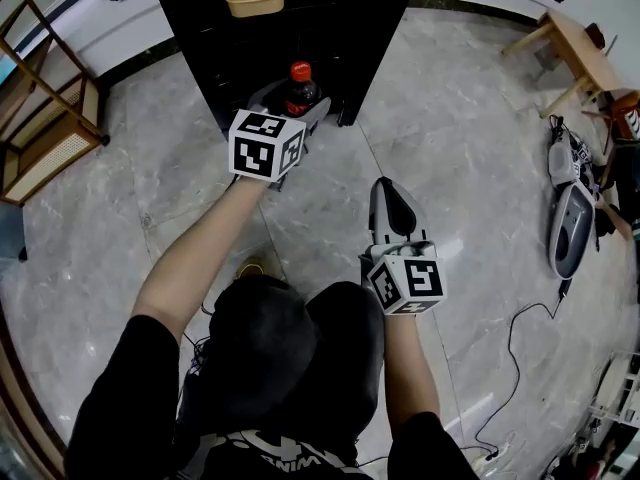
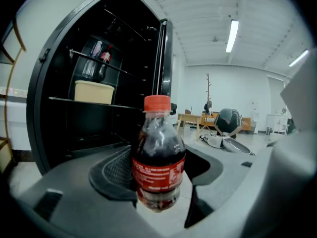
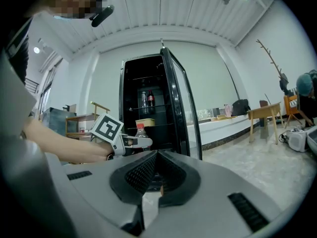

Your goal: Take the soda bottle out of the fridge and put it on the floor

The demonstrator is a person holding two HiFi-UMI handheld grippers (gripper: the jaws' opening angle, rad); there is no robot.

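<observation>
One soda bottle (image 2: 158, 155) is held tight in the left gripper (image 1: 296, 103) — just outside the open fridge (image 1: 200, 28), low over the floor (image 1: 440, 128). The right gripper (image 1: 385, 190) is pinched closed with nothing in it. Inside the fridge are two more bottles (image 2: 99, 58) and one yellow tub (image 2: 94, 92).

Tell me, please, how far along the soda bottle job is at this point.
Done: the soda bottle is outside the open fridge. In hand: the left tool grips it upright, above the floor, in front of the fridge. Left: lower it, stand it on the floor and release. The right tool is shut and empty.
</observation>
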